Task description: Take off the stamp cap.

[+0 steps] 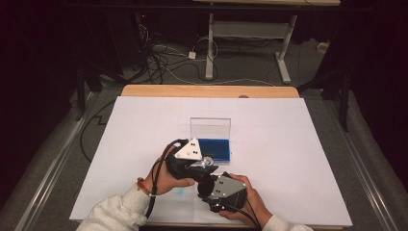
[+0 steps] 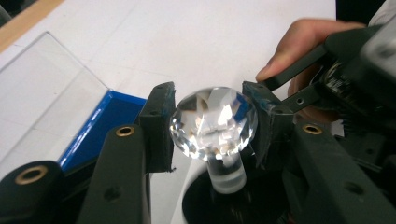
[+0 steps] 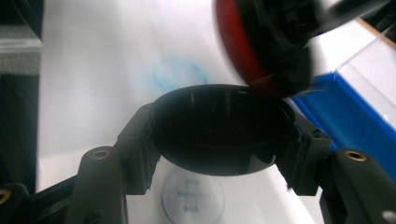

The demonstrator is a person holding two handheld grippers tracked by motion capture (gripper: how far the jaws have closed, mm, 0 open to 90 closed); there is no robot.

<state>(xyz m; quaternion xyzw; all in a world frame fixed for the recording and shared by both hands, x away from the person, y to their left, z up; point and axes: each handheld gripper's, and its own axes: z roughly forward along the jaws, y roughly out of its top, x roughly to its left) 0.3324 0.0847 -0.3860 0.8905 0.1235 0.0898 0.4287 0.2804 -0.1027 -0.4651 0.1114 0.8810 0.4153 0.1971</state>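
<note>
A person is holding two grippers close together over the near middle of a white table (image 1: 288,144). The left gripper (image 2: 210,126) is clamping a clear faceted crystal knob (image 2: 213,122) between its pads, its frosted stem pointing down. Directly beneath it, the right gripper (image 3: 219,140) is squeezing a round, glossy black disc (image 3: 219,135), lying roughly level. Just beyond them, a blue-lined box (image 1: 215,149) is standing with its clear lid (image 1: 210,128) raised.
</note>
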